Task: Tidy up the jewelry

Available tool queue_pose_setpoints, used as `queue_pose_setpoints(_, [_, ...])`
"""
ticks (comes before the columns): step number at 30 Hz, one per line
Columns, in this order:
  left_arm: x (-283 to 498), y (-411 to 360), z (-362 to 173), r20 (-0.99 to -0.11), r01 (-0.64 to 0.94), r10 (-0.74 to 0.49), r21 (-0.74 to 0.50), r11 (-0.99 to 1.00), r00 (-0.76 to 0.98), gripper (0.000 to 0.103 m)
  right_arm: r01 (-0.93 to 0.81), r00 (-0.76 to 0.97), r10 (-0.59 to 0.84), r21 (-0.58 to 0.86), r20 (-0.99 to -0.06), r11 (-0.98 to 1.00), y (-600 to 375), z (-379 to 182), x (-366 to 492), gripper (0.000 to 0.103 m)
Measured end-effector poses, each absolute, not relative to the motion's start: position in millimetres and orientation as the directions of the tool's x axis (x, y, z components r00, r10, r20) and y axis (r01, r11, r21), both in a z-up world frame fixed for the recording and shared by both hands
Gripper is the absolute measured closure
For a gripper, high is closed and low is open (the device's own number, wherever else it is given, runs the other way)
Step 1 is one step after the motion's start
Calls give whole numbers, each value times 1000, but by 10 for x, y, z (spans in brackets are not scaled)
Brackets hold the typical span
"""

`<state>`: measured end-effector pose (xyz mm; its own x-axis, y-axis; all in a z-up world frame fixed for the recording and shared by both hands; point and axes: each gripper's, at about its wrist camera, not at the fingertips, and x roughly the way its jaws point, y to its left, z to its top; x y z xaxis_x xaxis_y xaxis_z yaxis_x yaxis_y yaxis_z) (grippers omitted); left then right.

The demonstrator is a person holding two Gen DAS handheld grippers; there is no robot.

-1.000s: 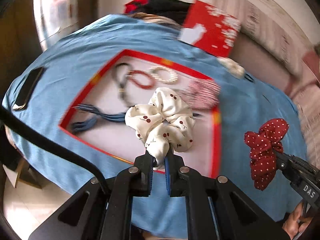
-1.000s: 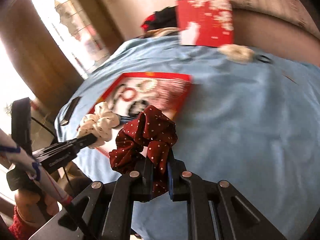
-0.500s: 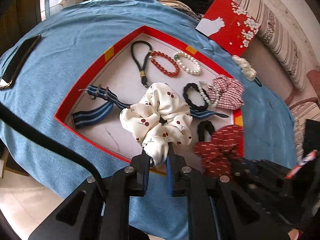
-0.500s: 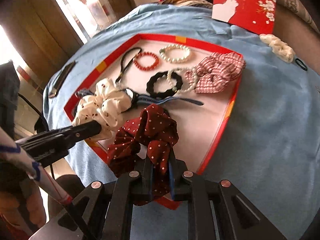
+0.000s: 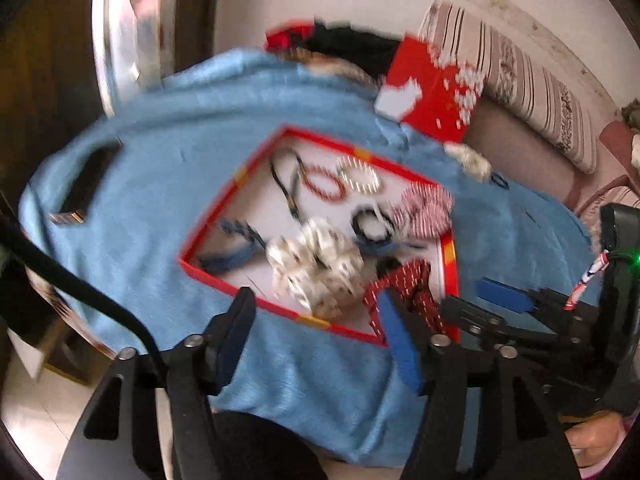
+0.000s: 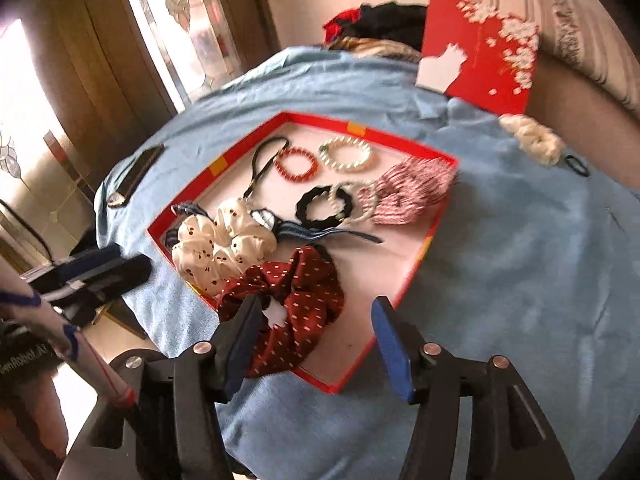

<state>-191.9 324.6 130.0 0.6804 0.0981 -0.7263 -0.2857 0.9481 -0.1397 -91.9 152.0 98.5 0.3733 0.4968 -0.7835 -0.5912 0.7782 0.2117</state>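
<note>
Cream scrunchie and black hair tie outside the tray — nearer the right gripper

The cream scrunchie lies on the blue cloth beyond the red tray, far right corner side, its long axis slanting away to the right, the black hair tie just beside its far end. Inside the tray the 2 dropped scrunchies — white cherry-print scrunchie and dark red dotted scrunchie — rest touching. The right gripper stands spread and empty over the red one; the left gripper, likewise spread and empty, sits farther off.
</note>
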Motion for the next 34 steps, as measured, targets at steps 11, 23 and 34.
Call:
queue_pose_setpoints(11, [-2514,2874,1997,-368,-467,446,35,884,816,0,-459,457,466,247,-758,853,797,1040,-1191,38])
queue_pose_setpoints(23, [-2249,2651,1462,-663,-411,308,0,911,682,0,-457,488,396,159,-778,875,733,948,-1372,36])
queue_pose_setpoints(34, [-2213,2737,1350,-698,-444,323,8,896,639,0,-504,478,399,128,-783,854,946,920,-1450,36])
